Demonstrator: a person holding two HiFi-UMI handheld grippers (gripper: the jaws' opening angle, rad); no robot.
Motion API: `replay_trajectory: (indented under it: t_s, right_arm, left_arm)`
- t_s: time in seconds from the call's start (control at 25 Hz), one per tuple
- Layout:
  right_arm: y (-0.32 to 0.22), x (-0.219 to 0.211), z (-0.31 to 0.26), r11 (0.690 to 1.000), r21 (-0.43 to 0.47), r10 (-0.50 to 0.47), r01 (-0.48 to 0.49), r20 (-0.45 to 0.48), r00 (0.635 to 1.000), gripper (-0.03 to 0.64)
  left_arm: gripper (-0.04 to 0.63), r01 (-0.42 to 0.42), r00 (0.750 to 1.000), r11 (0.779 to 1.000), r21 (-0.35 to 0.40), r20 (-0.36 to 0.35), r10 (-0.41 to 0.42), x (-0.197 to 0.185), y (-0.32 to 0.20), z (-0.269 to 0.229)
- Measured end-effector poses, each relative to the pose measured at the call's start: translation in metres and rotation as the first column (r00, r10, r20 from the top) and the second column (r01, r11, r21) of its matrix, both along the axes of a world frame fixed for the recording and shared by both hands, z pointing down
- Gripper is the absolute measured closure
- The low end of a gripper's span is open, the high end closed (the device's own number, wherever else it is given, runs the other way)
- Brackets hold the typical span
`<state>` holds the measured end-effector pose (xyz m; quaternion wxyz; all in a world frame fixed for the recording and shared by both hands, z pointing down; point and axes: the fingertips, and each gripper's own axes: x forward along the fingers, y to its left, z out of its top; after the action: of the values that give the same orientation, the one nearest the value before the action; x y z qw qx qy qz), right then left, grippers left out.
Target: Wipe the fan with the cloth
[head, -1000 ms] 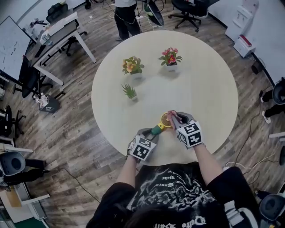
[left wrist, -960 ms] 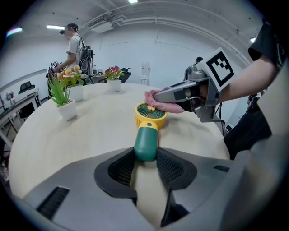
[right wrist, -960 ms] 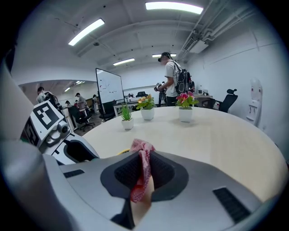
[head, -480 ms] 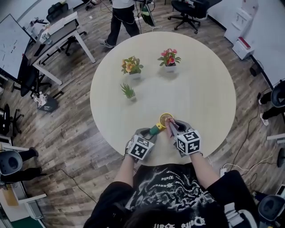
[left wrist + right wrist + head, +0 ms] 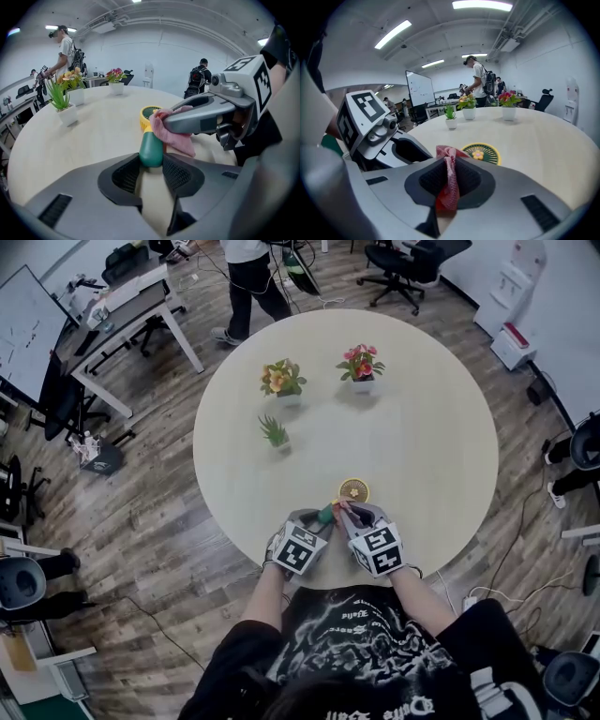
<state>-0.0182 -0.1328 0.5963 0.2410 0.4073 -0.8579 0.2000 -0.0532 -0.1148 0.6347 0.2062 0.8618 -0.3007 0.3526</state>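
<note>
Since a second ago the right tongs [image 5: 449, 180] have slid back from the fan's [image 5: 353, 490] yellow head toward the table's [image 5: 422, 427] near edge, pinched shut on the pink cloth [image 5: 176, 133]. Left tongs [image 5: 151, 168], partly closed, clamp the fan's green handle. Wiping seems midway; the handle is probably left.

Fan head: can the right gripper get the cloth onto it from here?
Probably yes. The right gripper holds the cloth just beside the fan head, nothing lies between, and the left gripper clamps only the green handle, leaving the head exposed.
</note>
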Motion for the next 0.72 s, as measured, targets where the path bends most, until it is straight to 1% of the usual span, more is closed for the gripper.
replay_trajectory:
  t_s: [0.08, 0.2, 0.32, 0.44, 0.52, 0.56, 0.6, 0.72]
  right_arm:
    - [0.006, -0.009, 0.004, 0.999, -0.013, -0.040, 0.040, -0.025, 0.999, 0.571]
    - [0.009, -0.012, 0.005, 0.998, -0.032, -0.052, 0.051, -0.019, 0.998, 0.571]
    - [0.010, -0.020, 0.006, 0.993, -0.058, -0.107, 0.107, -0.010, 0.994, 0.571]
    - [0.012, -0.032, 0.007, 0.974, -0.121, -0.190, 0.194, 0.041, 0.981, 0.572]
    - [0.014, -0.041, 0.006, 0.953, -0.175, -0.237, 0.247, 0.080, 0.968, 0.572]
    - [0.014, -0.044, 0.006, 0.943, -0.197, -0.258, 0.269, 0.083, 0.963, 0.571]
    - [0.014, -0.047, 0.005, 0.933, -0.209, -0.285, 0.293, 0.066, 0.956, 0.571]
    - [0.008, -0.053, 0.001, 0.904, -0.198, -0.394, 0.378, -0.046, 0.918, 0.569]
  left_arm:
    - [0.422, 0.007, 1.000, 1.000, -0.007, 0.000, -0.007, -0.001, 0.001, 0.000]
    - [0.422, 0.004, 1.000, 1.000, 0.002, -0.001, -0.004, 0.000, -0.001, -0.002]
    - [0.422, -0.010, 1.000, 1.000, -0.004, -0.001, 0.010, -0.001, -0.001, 0.000]
    - [0.422, -0.070, 0.997, 0.997, 0.025, 0.019, 0.069, 0.001, 0.000, 0.000]
    - [0.422, -0.086, 0.996, 0.996, 0.032, 0.026, 0.085, 0.001, 0.002, 0.000]
    - [0.422, -0.085, 0.996, 0.996, 0.031, 0.026, 0.084, 0.001, 0.003, 0.000]
    - [0.422, -0.080, 0.996, 0.996, 0.029, 0.026, 0.079, 0.001, 0.004, 0.000]
    - [0.423, -0.070, 0.997, 0.997, 0.029, 0.026, 0.069, 0.001, 0.004, -0.001]
